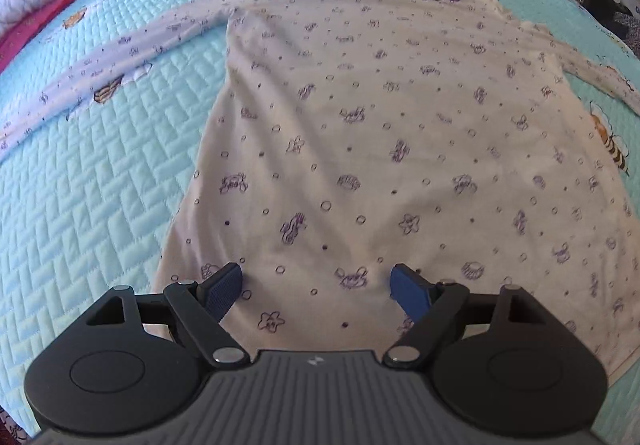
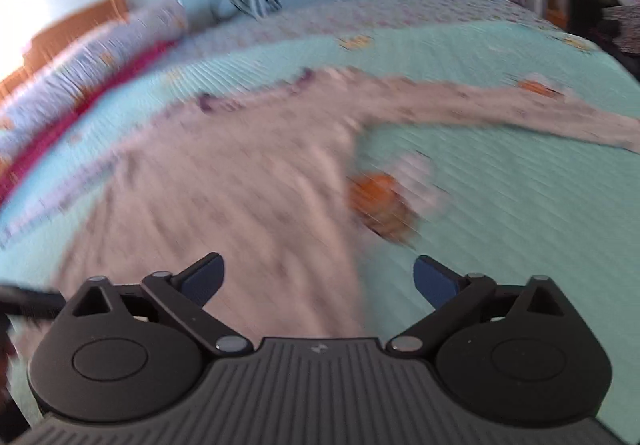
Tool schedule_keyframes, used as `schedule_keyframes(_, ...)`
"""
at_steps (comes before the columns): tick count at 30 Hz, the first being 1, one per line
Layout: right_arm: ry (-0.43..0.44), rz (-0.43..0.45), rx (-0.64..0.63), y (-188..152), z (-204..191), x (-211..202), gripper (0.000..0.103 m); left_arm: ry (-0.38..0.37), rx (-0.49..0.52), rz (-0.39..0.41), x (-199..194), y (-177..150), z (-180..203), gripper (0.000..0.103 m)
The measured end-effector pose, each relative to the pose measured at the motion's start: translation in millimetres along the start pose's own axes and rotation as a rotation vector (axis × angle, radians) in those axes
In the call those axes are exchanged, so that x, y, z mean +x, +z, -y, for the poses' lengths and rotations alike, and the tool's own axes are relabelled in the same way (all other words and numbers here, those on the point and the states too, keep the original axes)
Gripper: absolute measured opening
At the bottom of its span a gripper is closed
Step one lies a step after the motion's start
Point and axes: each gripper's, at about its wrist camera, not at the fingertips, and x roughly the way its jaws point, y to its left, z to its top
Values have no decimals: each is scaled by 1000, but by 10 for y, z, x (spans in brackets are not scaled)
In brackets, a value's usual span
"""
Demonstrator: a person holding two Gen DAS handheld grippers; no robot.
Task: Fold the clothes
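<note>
nightshirt (image 1: 380, 133) lies flat on quilted turquoise bedspread (image 1: 100, 185), sleeves spread. left gripper (image 1: 318, 285) above hem, jaws apart, empty. right gripper (image 2: 318, 281) likewise spread, empty; view blurred.

1 top (image 1: 384, 133), 2 tools (image 1: 316, 287).

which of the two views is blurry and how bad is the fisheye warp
Right wrist view: heavy motion blur smears the nightshirt and quilt, though the right gripper itself stays crisp. Left wrist view: sharp, the nightshirt's print readable past the left gripper. Both views bow the bed's edges strongly toward the corners.
</note>
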Motion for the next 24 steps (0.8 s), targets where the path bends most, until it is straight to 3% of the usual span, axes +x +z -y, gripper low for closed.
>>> schedule_keyframes(6,-288,-49,-70,-251,202,-426,97,3,32,-7,-20,-3,-7,85)
schedule_keyframes(7,-276,-57,-79,-248,156,-450,98,8,34,-13,-26,0,-5,85)
schedule_keyframes(12,-29,-151,-111,-301,-342,-230,98,-16,42,-33,-119,-29,-5,85)
schedule_keyframes(15,62,-177,-74,-319,-469,-33,97,-51,77,-28,-180,-43,61,85)
schedule_keyframes(18,9,-136,-11,-152,-251,84,97,-93,106,-13,-224,-23,145,85)
schedule_keyframes(21,-89,-67,45,153,245,222,97,-132,126,0,-255,6,225,85)
schedule_keyframes(24,-146,8,260,445,1031,378,97,-151,73,-24,-154,90,243,85)
